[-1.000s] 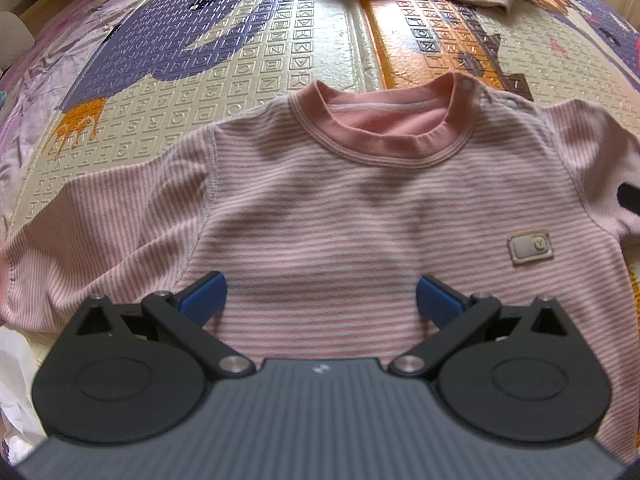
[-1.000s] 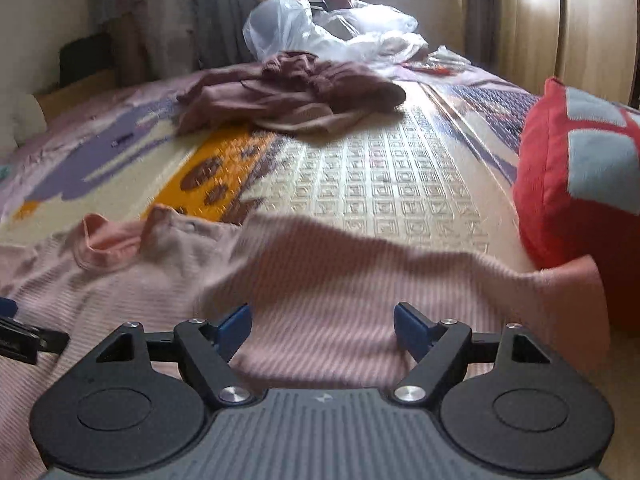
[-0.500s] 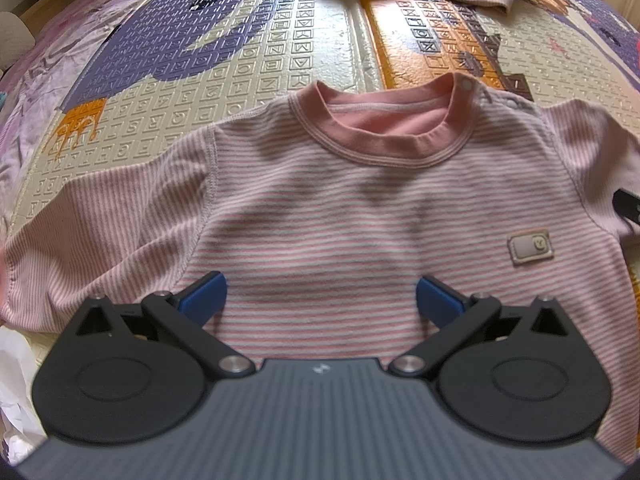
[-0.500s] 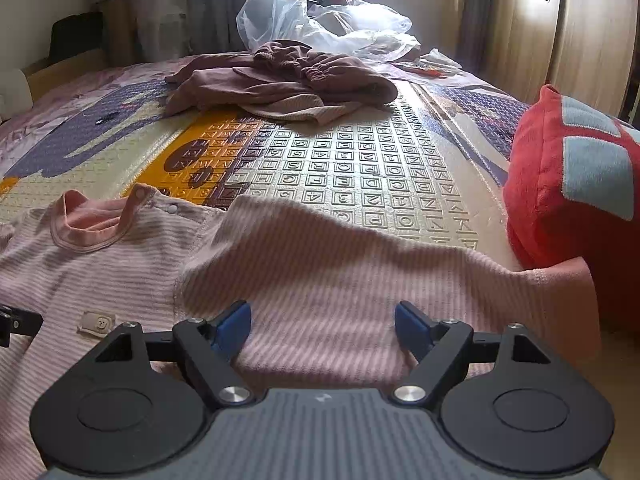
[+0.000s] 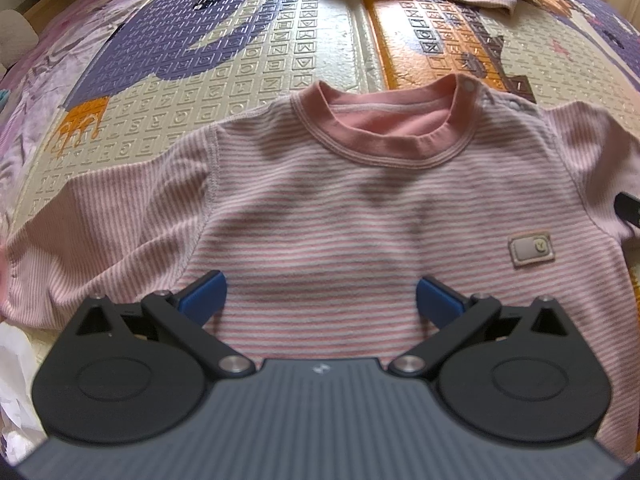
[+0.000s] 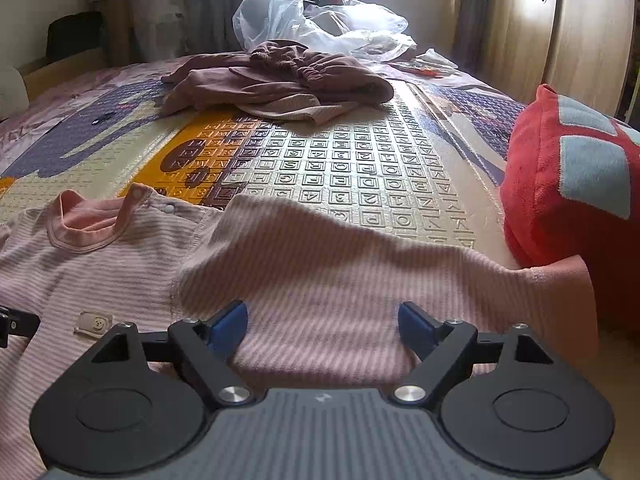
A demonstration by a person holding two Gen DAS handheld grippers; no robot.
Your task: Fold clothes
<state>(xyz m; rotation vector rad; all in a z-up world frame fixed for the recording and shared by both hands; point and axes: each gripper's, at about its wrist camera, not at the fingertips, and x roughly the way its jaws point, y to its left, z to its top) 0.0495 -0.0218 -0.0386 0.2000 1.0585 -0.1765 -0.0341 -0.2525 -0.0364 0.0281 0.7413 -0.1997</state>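
Observation:
A pink-and-white striped long-sleeved shirt (image 5: pixel 340 216) lies flat, front up, on a patterned play mat (image 5: pixel 248 60), its pink collar at the far side. My left gripper (image 5: pixel 320 300) hovers low over the chest, open, blue pads wide apart with only flat fabric below. In the right wrist view the shirt (image 6: pixel 120 264) spreads to the left and its right sleeve (image 6: pixel 340 272) runs out towards a red cushion. My right gripper (image 6: pixel 322 322) is over that sleeve, jaws opening, nothing pinched between them. A black part of the right gripper (image 5: pixel 628 210) shows at the shirt's right edge.
A heap of mauve clothes (image 6: pixel 280 80) lies at the mat's far end, with clear plastic bags (image 6: pixel 304 20) behind it. A red cushion (image 6: pixel 572 184) with grey patches sits against the sleeve's cuff on the right. White plastic (image 5: pixel 12 360) lies by the shirt's left sleeve.
The right wrist view has swung and steadied, so more of the shirt's collar and chest shows on the left. Its jaws stand slightly wider. The left gripper has not moved.

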